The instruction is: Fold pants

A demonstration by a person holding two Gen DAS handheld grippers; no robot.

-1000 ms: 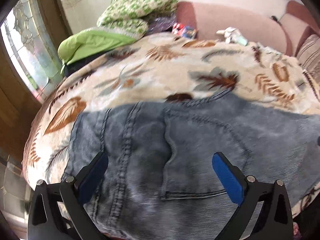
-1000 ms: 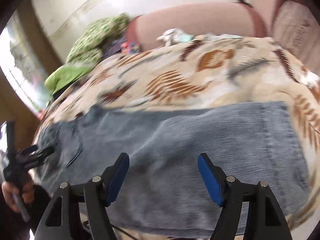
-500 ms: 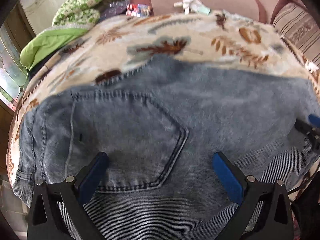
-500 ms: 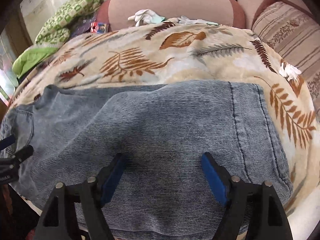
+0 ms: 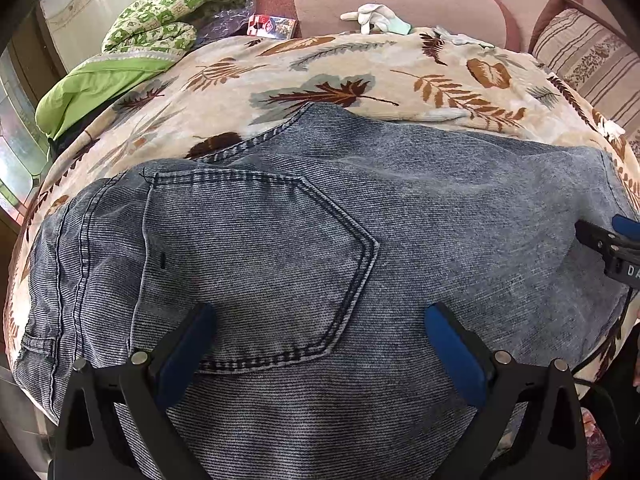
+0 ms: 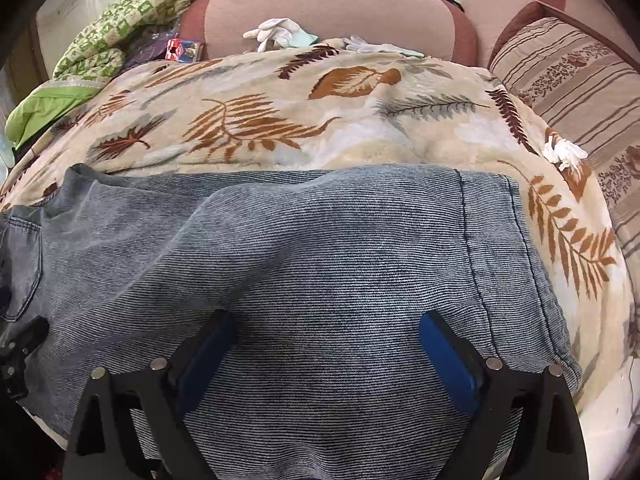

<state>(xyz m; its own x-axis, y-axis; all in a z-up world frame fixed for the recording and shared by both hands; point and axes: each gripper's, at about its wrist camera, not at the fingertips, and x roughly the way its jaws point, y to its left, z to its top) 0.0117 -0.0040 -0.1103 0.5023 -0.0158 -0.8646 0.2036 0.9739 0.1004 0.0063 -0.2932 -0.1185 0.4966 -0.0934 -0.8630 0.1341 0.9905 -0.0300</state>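
On the bed, over a cream blanket (image 6: 360,128) printed with brown and grey leaves, a pair of faded blue jeans (image 5: 420,208) lies spread flat, folded lengthwise so that one leg covers the other. In the left wrist view the waist end shows, with a stitched back pocket (image 5: 248,264) facing up and the waistband running down the left side near the blanket's edge. In the right wrist view the legs run across the picture to the hem (image 6: 516,264), which lies on the right, short of the blanket's edge.

The left claw (image 5: 320,344) hangs just above the seat of the jeans, its blue pads wide apart with nothing pinched between them; the lower corner of the pocket lies under the gap. The right claw (image 6: 326,352) hangs over the lower legs, near the hem; its jaws are opening, with bare denim showing between the pads and no fold gripped. Whether the pad tips rest on the cloth cannot be told.

Beyond the blanket stands a pink sofa back (image 6: 332,12). White gloves (image 6: 276,34) lie at its foot, a green patterned quilt (image 5: 180,8) is heaped in the far left corner, and a striped cushion (image 6: 572,76) sits to the right.
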